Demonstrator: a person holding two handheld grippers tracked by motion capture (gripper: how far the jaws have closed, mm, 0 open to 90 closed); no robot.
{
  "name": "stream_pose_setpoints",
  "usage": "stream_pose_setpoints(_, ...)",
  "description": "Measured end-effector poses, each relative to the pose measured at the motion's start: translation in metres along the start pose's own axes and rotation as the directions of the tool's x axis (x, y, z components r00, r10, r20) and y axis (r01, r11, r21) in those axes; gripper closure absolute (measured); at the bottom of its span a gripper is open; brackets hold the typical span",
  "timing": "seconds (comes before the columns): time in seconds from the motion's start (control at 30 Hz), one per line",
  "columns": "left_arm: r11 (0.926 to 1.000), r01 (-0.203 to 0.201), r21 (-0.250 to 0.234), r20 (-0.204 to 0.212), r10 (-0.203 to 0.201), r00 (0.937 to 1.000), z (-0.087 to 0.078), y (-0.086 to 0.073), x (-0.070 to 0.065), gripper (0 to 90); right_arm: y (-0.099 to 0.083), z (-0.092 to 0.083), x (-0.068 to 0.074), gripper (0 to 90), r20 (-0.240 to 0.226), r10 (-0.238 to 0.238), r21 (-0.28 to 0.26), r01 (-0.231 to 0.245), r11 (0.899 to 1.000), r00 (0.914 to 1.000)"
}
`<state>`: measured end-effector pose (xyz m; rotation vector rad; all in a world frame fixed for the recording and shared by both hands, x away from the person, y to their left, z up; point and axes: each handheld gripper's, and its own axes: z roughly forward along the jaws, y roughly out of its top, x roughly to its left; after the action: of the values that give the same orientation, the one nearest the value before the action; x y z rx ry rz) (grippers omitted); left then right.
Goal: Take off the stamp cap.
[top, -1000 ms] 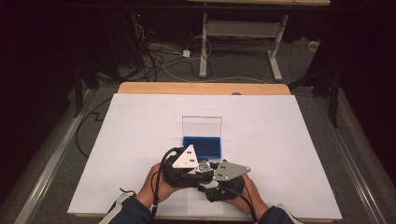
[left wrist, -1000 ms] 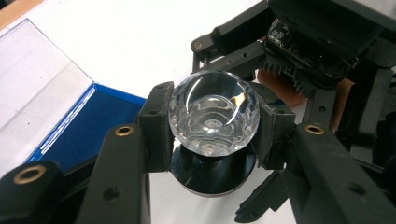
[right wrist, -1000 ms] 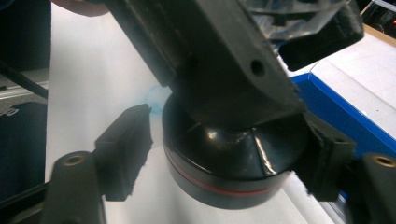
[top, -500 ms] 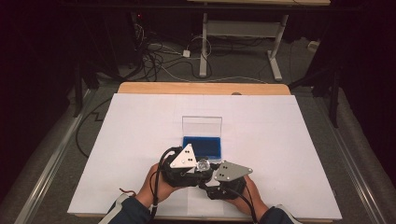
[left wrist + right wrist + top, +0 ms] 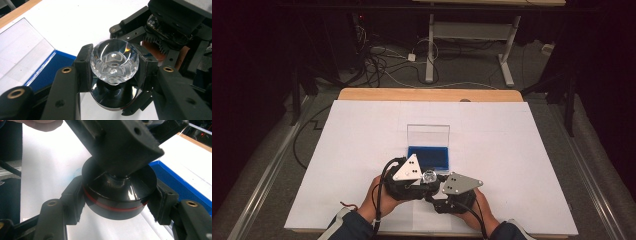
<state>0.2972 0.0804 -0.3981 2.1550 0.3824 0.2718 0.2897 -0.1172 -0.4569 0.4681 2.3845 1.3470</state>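
A clear faceted dome (image 5: 113,61) sits on top of a black round base with a red band (image 5: 120,195). My left gripper (image 5: 113,67) is shut on the clear dome, one pad on each side. My right gripper (image 5: 120,200) has just been closing, and its pads now press on the sides of the black base (image 5: 115,96). In the high view both grippers meet over the paper near the table's front, the left gripper (image 5: 428,180) beside the right gripper (image 5: 434,192), with the dome (image 5: 429,176) between them. A hand holds each gripper.
An open blue case (image 5: 428,156) with its clear lid (image 5: 428,135) standing up lies just behind the grippers. White paper (image 5: 512,150) covers the wooden table (image 5: 427,94). Cables and desk legs are on the floor beyond.
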Motion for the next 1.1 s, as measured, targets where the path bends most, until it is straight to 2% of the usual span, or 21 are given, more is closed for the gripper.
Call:
stream_pose_setpoints(0.47, 0.9999, 0.004, -0.01, 0.016, -0.004, 0.9999, -0.0018, -0.0009, 0.0011, 54.1, 0.0011, -0.0018, 0.0005, 38.2, -0.007, -0.01, 0.007, 0.01, 1.0, 0.9999)
stream_pose_setpoints(0.87, 0.9994, -0.001, -0.036, -0.001, 0.001, 1.0, -0.0019, -0.0018, -0.0019, 54.1, 0.0007, -0.0034, 0.0005, 38.3, -0.018, 0.013, -0.003, -0.014, 1.0, 0.9997)
stream_pose_setpoints(1.1, 0.9987, 0.0, -0.052, -0.017, -0.001, 0.9999, -0.0022, -0.002, -0.0033, 54.1, 0.0009, -0.0043, 0.0003, 38.4, -0.013, 0.009, -0.003, -0.009, 1.0, 0.9999)
